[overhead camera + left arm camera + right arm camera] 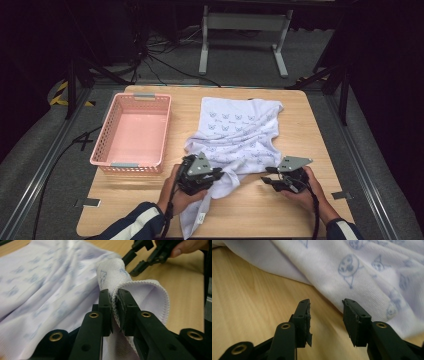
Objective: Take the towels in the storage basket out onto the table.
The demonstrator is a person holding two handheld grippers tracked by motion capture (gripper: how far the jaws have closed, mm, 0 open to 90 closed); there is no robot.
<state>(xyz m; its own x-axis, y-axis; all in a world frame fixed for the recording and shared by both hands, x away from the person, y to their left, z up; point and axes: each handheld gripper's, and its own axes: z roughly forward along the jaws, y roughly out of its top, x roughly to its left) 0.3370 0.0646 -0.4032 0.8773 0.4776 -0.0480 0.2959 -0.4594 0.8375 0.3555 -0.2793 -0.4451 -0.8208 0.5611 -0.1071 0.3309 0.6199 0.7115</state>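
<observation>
A white shirt (240, 130) with a small blue print lies crumpled across the middle of the wooden table (305, 125). My left gripper (219, 175) sits at the shirt's near left corner. In the left gripper view, this gripper (113, 293) is shut on a ribbed hem of the shirt (50, 285), which folds over the jaws. My right gripper (267, 181) rests at the near right, jaws pointing left toward the cloth. It (325, 302) stands open just short of the shirt's edge (362, 272), with bare wood between its jaws. The right gripper (140, 257) also shows beyond the held fold.
A pink plastic basket (107, 127) with nothing in it stands on the left side of the table. Bare wood lies along the right side and the near edge. Past the far edge are a metal stand (245, 30) and cables on the floor.
</observation>
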